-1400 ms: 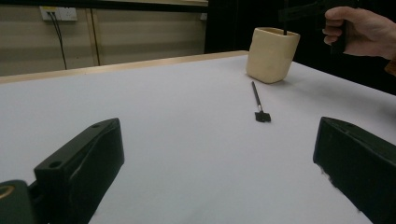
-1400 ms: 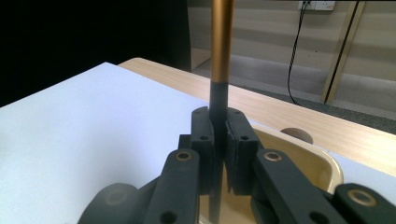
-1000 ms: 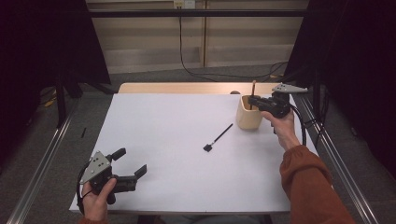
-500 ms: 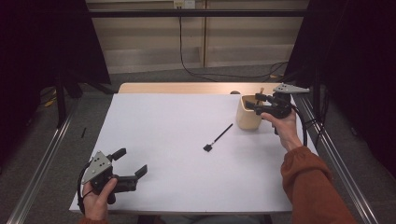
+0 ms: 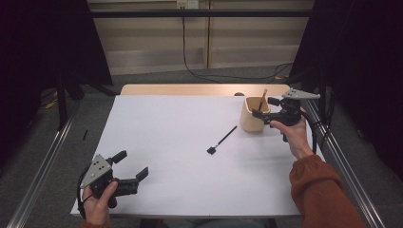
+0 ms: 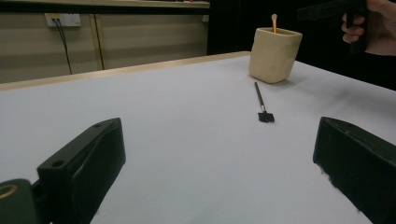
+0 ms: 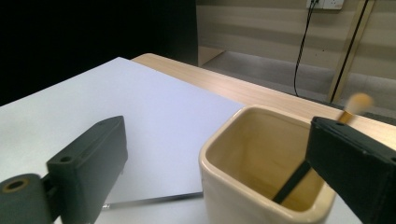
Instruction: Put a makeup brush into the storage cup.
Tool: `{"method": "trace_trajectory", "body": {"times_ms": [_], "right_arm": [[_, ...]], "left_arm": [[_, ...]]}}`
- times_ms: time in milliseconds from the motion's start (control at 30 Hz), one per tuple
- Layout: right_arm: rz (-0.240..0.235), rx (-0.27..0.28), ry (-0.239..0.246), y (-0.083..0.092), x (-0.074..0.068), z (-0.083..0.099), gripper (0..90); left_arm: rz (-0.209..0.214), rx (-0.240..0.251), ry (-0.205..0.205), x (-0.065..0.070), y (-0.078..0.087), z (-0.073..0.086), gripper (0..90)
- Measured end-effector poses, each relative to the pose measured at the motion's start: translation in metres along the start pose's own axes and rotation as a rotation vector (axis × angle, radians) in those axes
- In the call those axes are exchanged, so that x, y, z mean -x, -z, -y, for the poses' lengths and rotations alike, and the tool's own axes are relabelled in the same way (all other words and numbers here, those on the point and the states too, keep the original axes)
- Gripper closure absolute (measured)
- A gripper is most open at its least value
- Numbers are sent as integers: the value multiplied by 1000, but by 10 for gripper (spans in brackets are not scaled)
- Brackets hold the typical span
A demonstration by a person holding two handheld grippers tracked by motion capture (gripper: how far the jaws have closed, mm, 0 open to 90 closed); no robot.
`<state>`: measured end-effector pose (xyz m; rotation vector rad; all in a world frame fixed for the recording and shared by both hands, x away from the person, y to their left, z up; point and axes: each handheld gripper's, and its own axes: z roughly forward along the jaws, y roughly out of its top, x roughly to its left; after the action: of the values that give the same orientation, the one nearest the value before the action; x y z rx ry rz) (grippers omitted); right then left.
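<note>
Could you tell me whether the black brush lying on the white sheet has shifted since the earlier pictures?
No. The black brush lies in the same spot and at the same slant, down-left of the cream cup in the high view.

The table is covered in plain white, with a light wood edge at the far side; the cup is cream, unpatterned, paler yellow inside; the brush in it has a black shaft and a tan wooden end; the second brush on the white is all black; both grippers, left and right, are black with grey plates; the sleeve is rust orange; the floor is grey.
</note>
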<state>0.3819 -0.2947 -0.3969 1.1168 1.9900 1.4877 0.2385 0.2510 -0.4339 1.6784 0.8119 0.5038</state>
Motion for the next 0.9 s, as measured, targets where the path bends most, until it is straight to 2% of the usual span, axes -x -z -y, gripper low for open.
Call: {"method": "trace_trajectory", "body": {"times_ms": [267,333,400,500,567,700,767,900], "right_arm": [[-21,14,-11,19,-8,7,12],[-31,23,-12,24,-12,8,10],[-34,21,-22,28,-13,11,13],[-31,13,-5,33,-18,18,17],[-47,2,9,35,-22,21,24],[-30,3,3,42,-29,28,30],[-22,-1,3,44,-32,32,30],[-31,1,8,51,-39,40,30]], "left_arm": [[-15,3,-9,0,1,-1,24],[-19,12,6,0,1,-1,28],[-20,7,-5,0,2,0,28],[-21,10,-10,-1,3,-1,28],[-24,9,-6,-2,3,0,27],[-22,9,-5,-1,4,0,27],[-21,9,13,-2,4,1,28],[-41,7,-4,-1,6,0,28]]}}
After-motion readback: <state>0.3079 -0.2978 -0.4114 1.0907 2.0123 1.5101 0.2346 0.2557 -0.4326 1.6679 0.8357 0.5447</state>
